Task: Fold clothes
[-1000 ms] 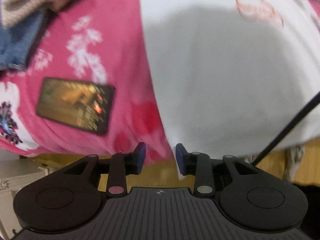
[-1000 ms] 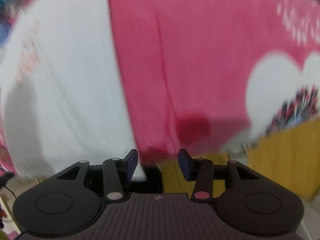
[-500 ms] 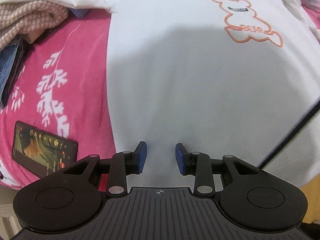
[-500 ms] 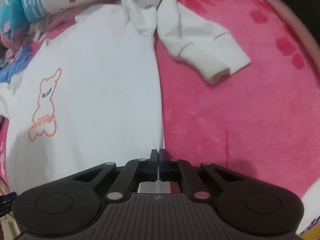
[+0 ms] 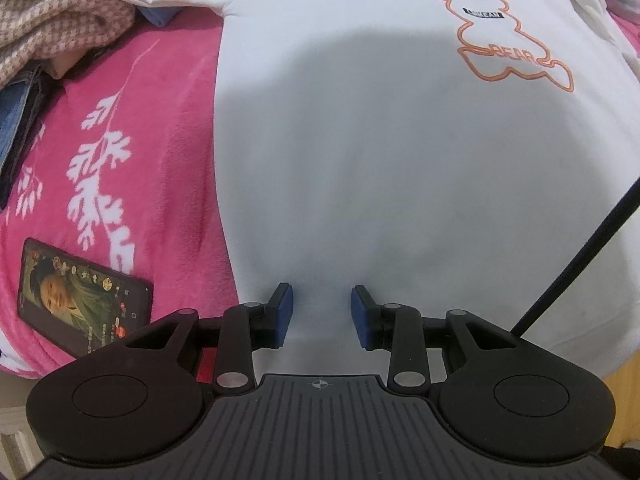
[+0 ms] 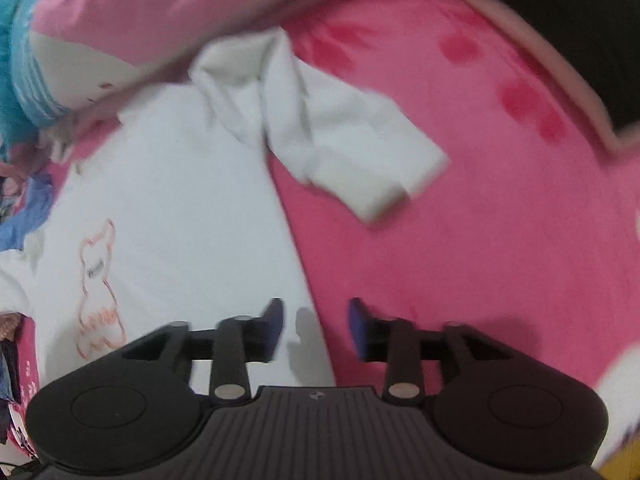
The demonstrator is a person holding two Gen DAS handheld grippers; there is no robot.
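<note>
A white sweatshirt (image 5: pixel 392 160) with an orange bear outline (image 5: pixel 508 36) lies spread flat on a pink blanket (image 5: pixel 132 168). My left gripper (image 5: pixel 321 314) hangs open over the shirt's lower part, close to its left edge, nothing between the blue pads. In the right wrist view the same sweatshirt (image 6: pixel 180 216) fills the left half, its sleeve (image 6: pixel 340 148) bunched and lying out on the pink blanket (image 6: pixel 500 240). My right gripper (image 6: pixel 314 328) sits above the shirt's right side edge, its jaws opening and empty.
A phone (image 5: pixel 82 298) with a lit screen lies on the blanket left of the shirt. A pile of knit and denim clothes (image 5: pixel 52 36) sits at the upper left. A black cable (image 5: pixel 580 256) crosses the right side. A blue and pink pillow (image 6: pixel 80 40) lies beyond the shirt.
The left gripper moved from the bed edge onto the shirt, then held still. The right gripper swung in from the blanket, shut at the shirt's side edge, and has opened again while shifting.
</note>
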